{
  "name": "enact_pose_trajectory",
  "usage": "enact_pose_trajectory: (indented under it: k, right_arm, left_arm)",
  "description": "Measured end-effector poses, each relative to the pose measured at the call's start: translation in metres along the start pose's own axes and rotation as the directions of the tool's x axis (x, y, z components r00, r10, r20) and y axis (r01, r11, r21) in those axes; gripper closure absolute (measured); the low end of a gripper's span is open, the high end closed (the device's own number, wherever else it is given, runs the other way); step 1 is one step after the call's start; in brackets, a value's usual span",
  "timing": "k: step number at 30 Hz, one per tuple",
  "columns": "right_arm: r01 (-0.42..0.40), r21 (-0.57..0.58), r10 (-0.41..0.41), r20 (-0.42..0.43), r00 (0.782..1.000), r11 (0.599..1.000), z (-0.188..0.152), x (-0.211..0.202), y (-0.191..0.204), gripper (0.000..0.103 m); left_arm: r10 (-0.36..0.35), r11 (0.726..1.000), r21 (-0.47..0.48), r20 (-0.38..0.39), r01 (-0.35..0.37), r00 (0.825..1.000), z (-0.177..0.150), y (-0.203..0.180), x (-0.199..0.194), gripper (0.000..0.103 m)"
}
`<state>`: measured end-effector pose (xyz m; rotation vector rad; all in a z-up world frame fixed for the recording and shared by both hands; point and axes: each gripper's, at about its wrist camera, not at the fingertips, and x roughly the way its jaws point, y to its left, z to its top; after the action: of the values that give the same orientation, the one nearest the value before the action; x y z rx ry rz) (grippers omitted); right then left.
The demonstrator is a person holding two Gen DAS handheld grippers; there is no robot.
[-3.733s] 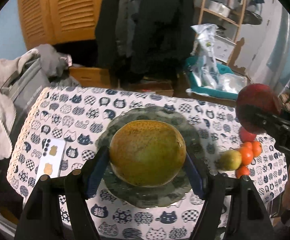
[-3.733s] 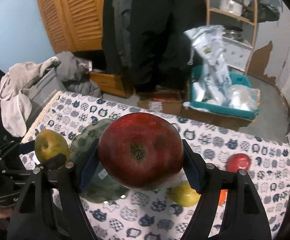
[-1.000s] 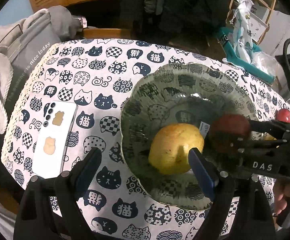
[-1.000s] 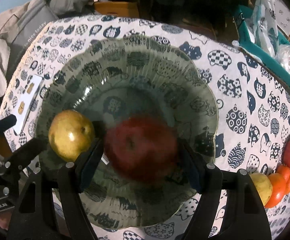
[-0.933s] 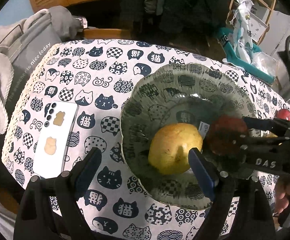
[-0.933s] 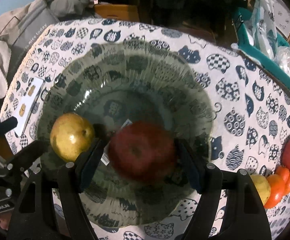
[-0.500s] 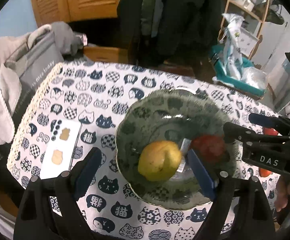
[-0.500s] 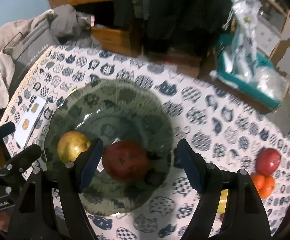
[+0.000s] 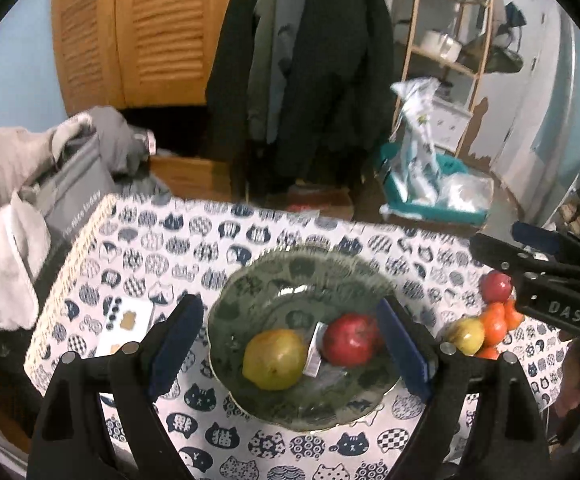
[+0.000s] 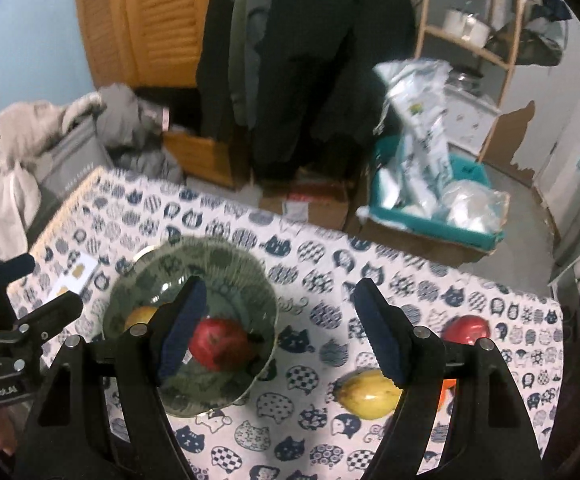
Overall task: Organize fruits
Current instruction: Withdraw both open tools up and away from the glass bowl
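The round green glass plate (image 9: 250, 292) looks shiny and see-through, with wavy edges. On it, the red apple (image 9: 348, 338) and the yellow-green pear (image 9: 274, 358) have smooth, a bit shiny skin. Under them lies a soft white cloth with dark cat pictures (image 9: 194, 256). The left gripper (image 9: 290, 340) is matt black plastic with blue rubbery pads (image 9: 176, 338) and small shiny metal screws. Far ahead stand brown wooden slatted doors (image 9: 146, 32).

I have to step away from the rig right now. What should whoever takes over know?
Left gripper: open, empty, above the bowl.
Right gripper: open, empty, over the tablecloth.
Done: yellow-green pear and red apple lie side by side in the green patterned bowl.
Left on the cloth, right of the bowl: another red apple, a yellow fruit and several oranges.
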<state>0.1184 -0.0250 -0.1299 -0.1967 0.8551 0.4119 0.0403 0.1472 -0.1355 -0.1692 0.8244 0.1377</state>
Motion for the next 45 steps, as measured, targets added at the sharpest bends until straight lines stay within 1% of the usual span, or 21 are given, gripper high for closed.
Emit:
enact_pose_trajectory:
  k: [2,4,8,12,15,17,22,29,34,38,45]
  right_arm:
    - [0.009,0.012,-0.009,0.039,0.999,1.0,0.001,-0.016,-0.006,0.019]
    - [0.019,0.021,-0.02,0.077,0.997,1.0,0.002,-0.032,-0.013,0.018]
    - [0.027,0.042,-0.033,0.152,0.988,0.999,0.004,-0.067,-0.029,0.018]
    - [0.038,0.042,-0.046,0.206,0.977,0.998,0.003,-0.097,-0.041,0.018]
    - [0.049,0.044,-0.059,0.242,0.969,0.998,0.002,-0.118,-0.05,0.018]
    - [0.054,0.045,-0.064,0.262,0.963,0.998,0.001,-0.129,-0.054,0.018]
    - [0.069,0.054,-0.083,0.309,0.947,0.996,-0.006,-0.154,-0.068,0.018]
    - [0.103,0.073,-0.122,0.341,0.932,0.992,-0.019,-0.177,-0.091,0.018]
    - [0.139,0.111,-0.169,0.346,0.923,0.984,-0.031,-0.186,-0.115,0.016]
    - [0.167,0.148,-0.208,0.329,0.921,0.975,-0.043,-0.188,-0.137,0.016]
    - [0.191,0.203,-0.246,0.293,0.924,0.96,-0.064,-0.192,-0.169,0.016]
  left_arm:
    - [-0.005,1.0,0.012,0.029,0.005,1.0,0.004,-0.005,-0.01,0.013]
    - [-0.016,1.0,0.022,0.051,0.015,0.999,0.008,-0.01,-0.019,0.013]
    - [-0.072,0.997,0.036,0.085,0.069,0.994,0.014,-0.019,-0.035,0.013]
    - [-0.107,0.994,0.045,0.116,0.102,0.987,0.019,-0.029,-0.051,0.013]
    - [-0.118,0.992,0.054,0.139,0.111,0.983,0.023,-0.036,-0.061,0.013]
    - [-0.125,0.991,0.07,0.169,0.114,0.978,0.024,-0.041,-0.069,0.013]
    - [-0.128,0.988,0.11,0.192,0.108,0.973,0.026,-0.057,-0.079,0.013]
    - [-0.166,0.978,0.157,0.192,0.137,0.967,0.029,-0.083,-0.086,0.013]
    - [-0.182,0.972,0.183,0.179,0.149,0.967,0.029,-0.101,-0.083,0.013]
    - [-0.192,0.964,0.217,0.173,0.153,0.966,0.028,-0.122,-0.081,0.013]
    - [-0.216,0.949,0.264,0.141,0.173,0.966,0.023,-0.156,-0.075,0.013]
